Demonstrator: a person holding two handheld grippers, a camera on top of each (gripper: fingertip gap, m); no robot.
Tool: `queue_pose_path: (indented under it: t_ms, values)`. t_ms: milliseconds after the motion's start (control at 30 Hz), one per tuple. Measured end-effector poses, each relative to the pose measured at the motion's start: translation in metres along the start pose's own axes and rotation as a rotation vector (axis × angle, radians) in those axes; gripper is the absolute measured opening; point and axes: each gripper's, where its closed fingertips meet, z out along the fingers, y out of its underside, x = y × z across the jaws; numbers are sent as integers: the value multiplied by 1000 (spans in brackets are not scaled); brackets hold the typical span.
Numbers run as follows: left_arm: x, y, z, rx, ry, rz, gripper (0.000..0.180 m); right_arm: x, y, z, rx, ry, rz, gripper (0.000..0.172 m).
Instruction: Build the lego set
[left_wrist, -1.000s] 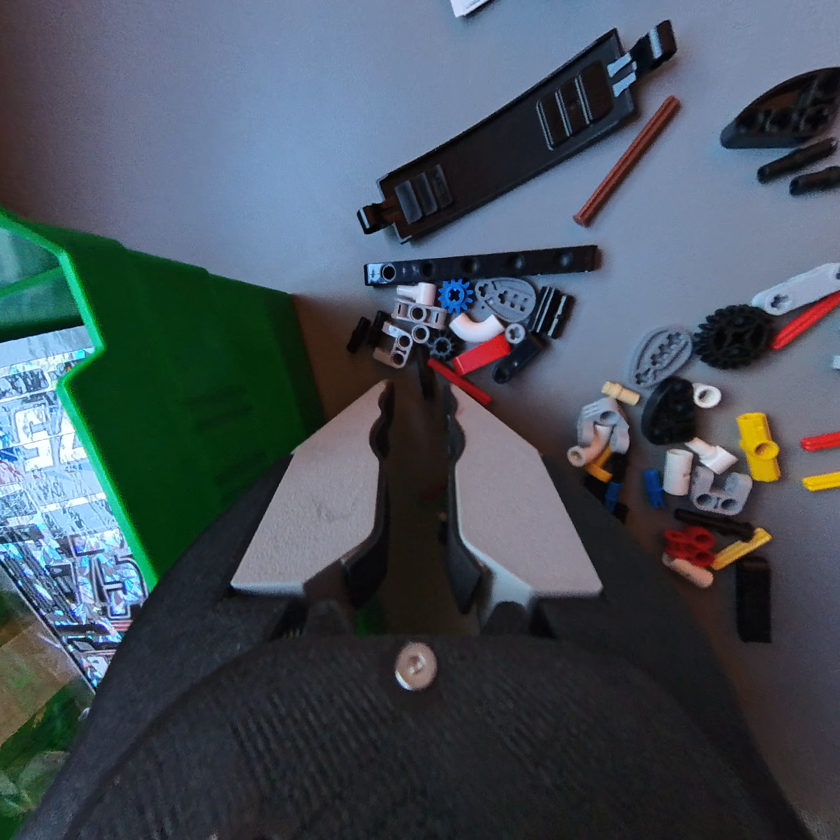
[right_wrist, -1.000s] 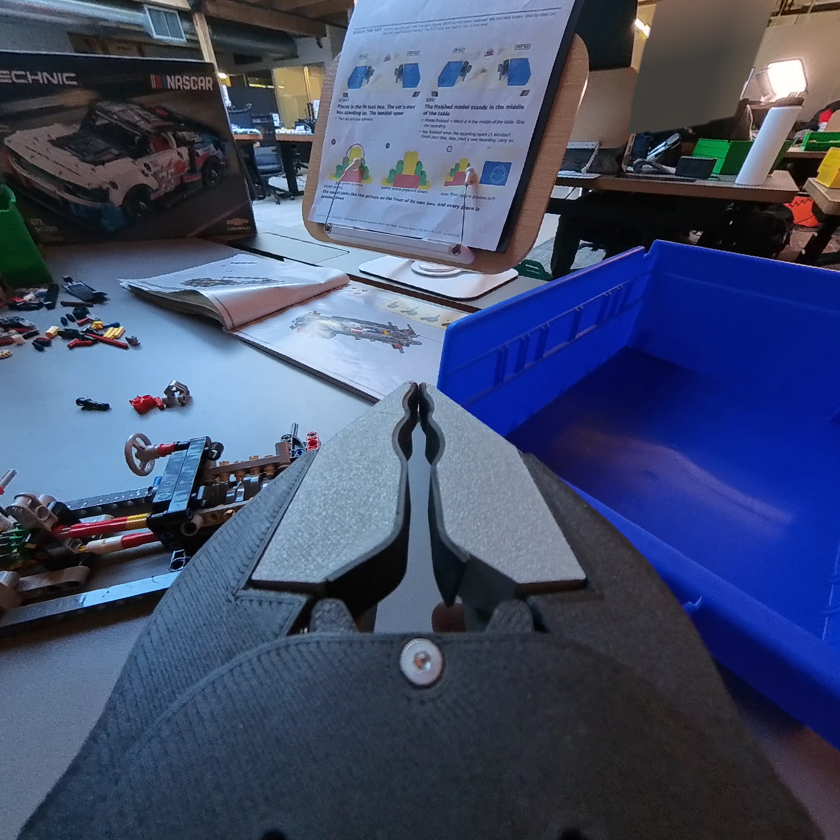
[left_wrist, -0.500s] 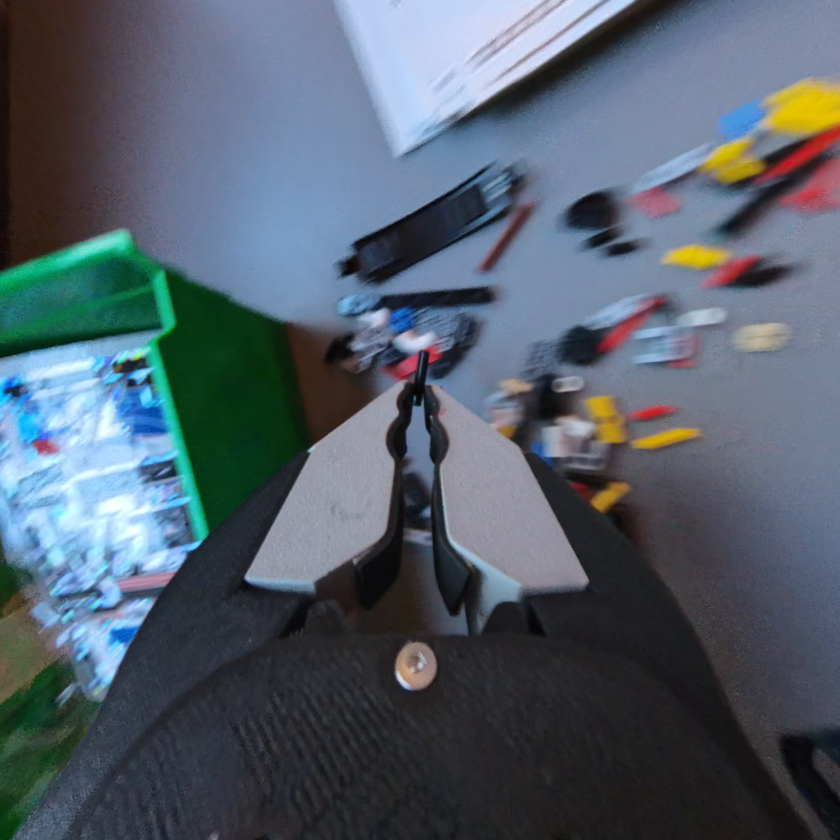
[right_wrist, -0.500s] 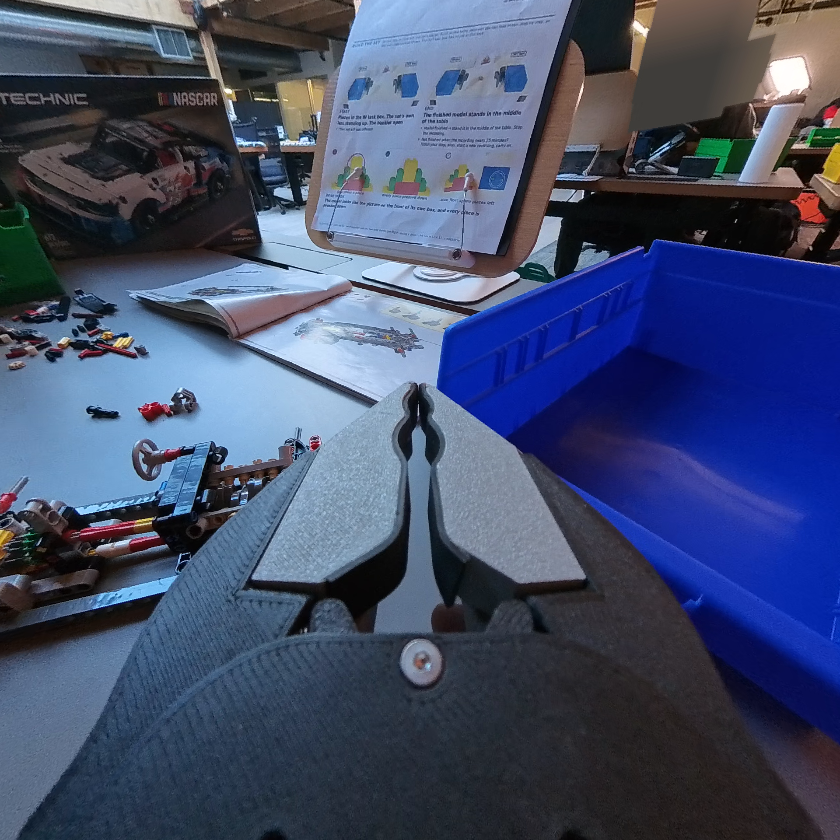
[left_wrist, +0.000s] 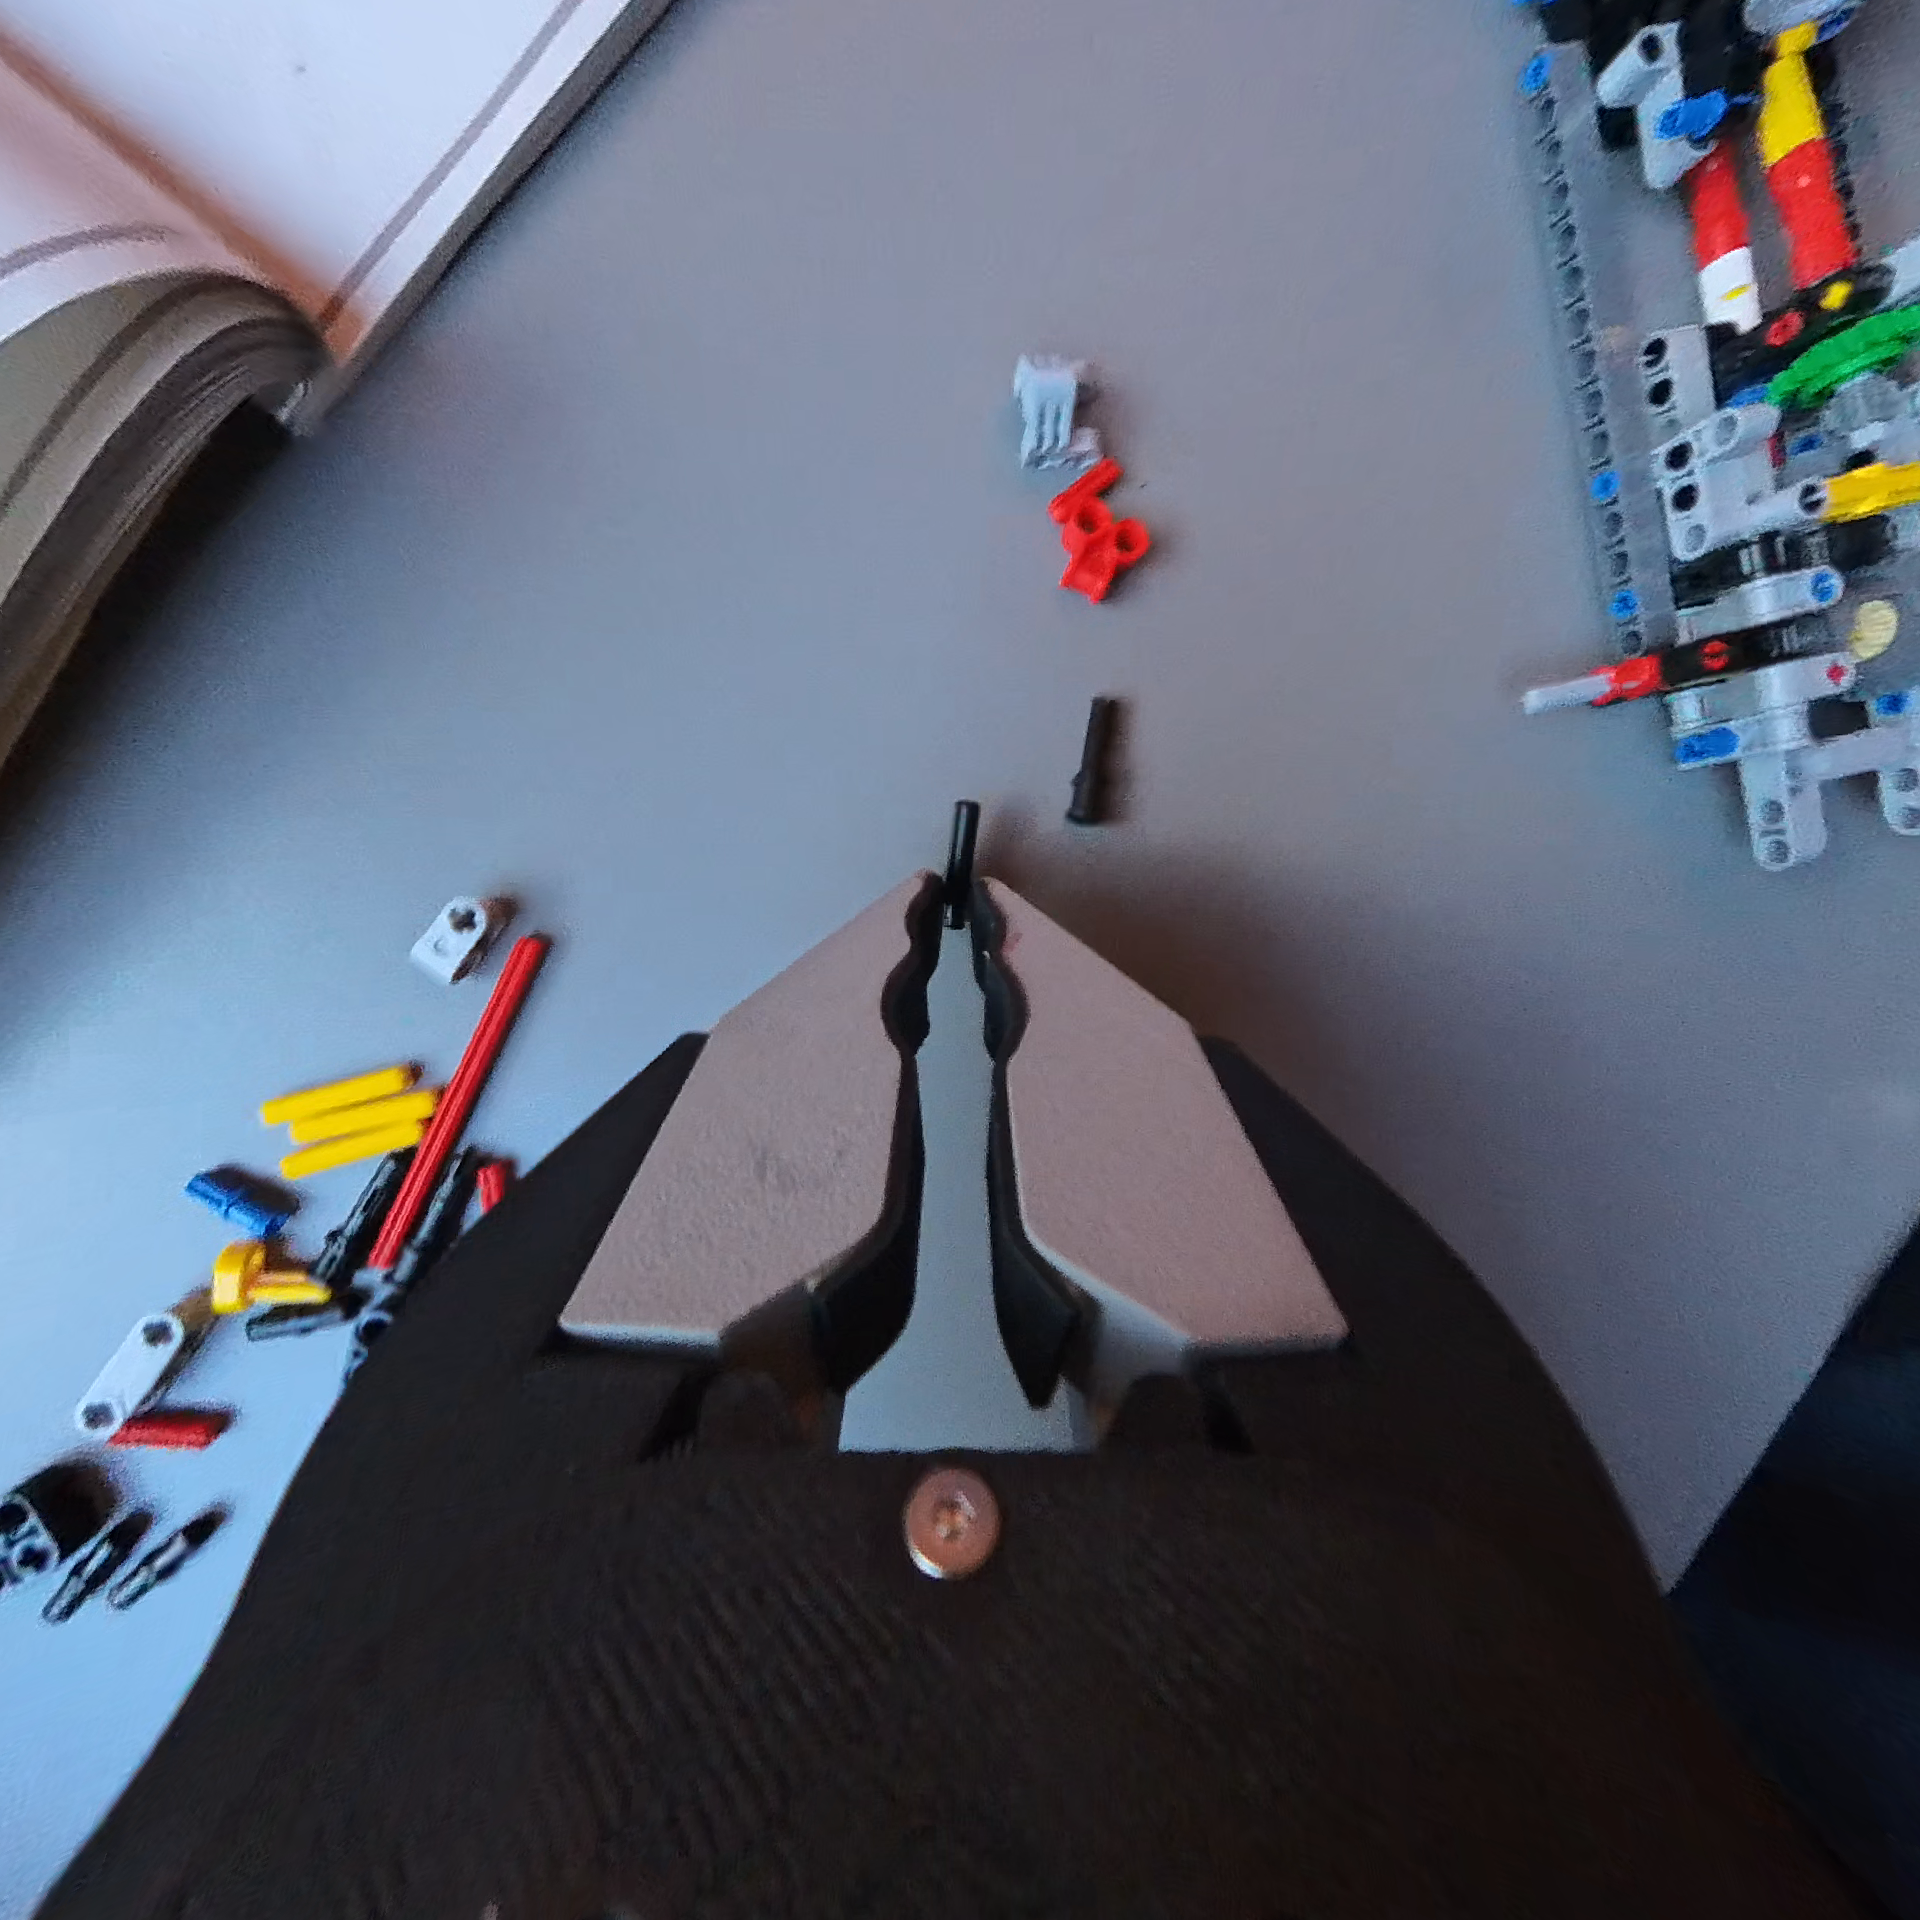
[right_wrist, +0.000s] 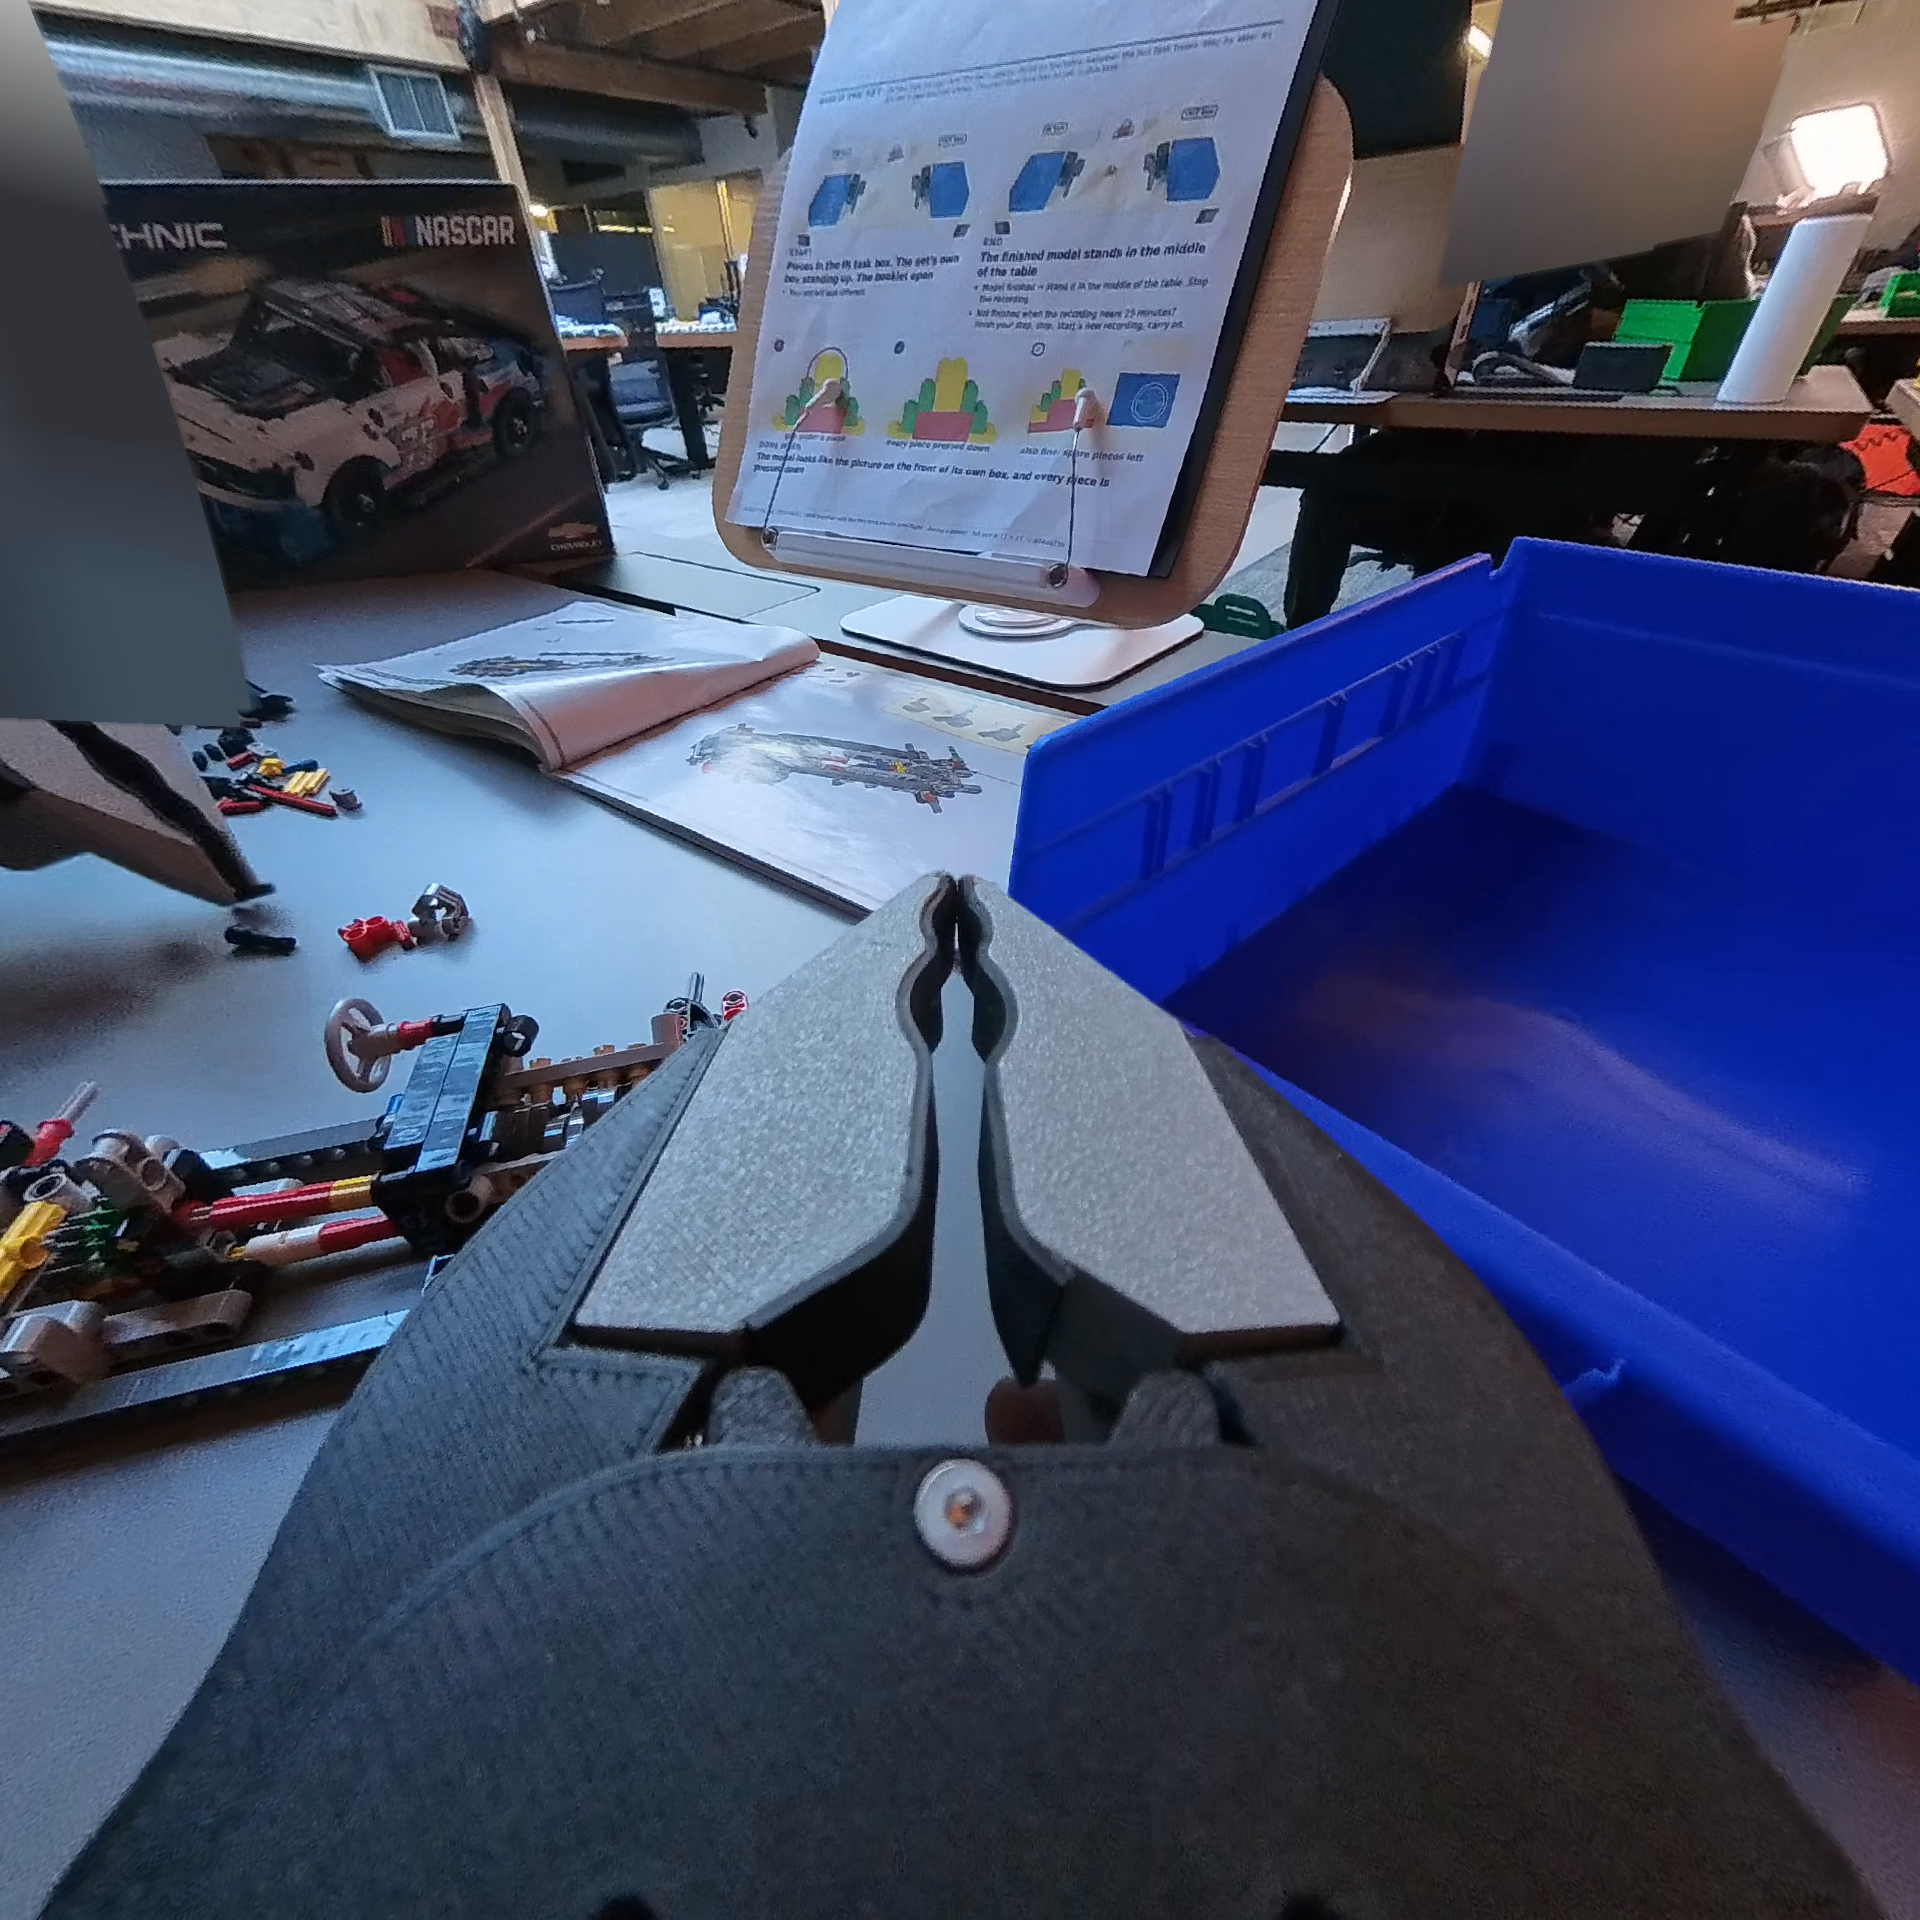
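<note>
The left gripper (left_wrist: 957, 883) pinches a thin black pin (left_wrist: 960, 844) above open grey table (left_wrist: 935, 260), with another black pin (left_wrist: 1093, 761) just right. The right gripper (right_wrist: 956, 891) is pressed together, bare, beside the blue bin (right_wrist: 1247, 821) edge. The car box (right_wrist: 353, 374) and paper sheet (right_wrist: 1018, 291) carry writing.

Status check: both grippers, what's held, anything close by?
Left gripper shut on thin black pin, above grey table. Right gripper shut, nothing seen in it, beside blue bin. Loose black peg just ahead of left.

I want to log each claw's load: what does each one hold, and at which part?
The left claw grips a thin black pin by its near end; the rest sticks out. The right claw is shut on nothing.
</note>
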Motion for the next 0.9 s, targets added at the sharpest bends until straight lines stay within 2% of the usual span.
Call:
queue_pose_path:
  t_ms: [100, 167, 300, 400, 567, 667, 767, 900]
  values:
    - [3, -5, 6, 16, 13, -6, 5, -1, 1, 2, -7, -10, -1, 0]
    - [6, -8, 5, 42, 43, -37, 15, -2, 1, 3, -12, -12, -9, 0]
    - [2, 0, -12, 107, 12, -94, 28, -4, 2, 4, -16, -12, -27, 0]
    - [-15, 38, -43, 114, -104, -170, 23, -4, 2, 4, -13, -7, -34, 0]
    - [-62, 133, -94, 82, -412, -374, 21, -3, 5, 8, -43, 6, -44, 0]
    - [-63, 159, -110, 109, -502, -412, 22, -4, 7, 10, -60, 16, -71, 0]
    - [-59, 159, -114, 153, -508, -403, 22, -6, 9, 12, -73, 24, -107, 0]
    - [-69, 113, -107, 224, -454, -266, 18, -11, 11, 13, -87, 26, -160, 0]
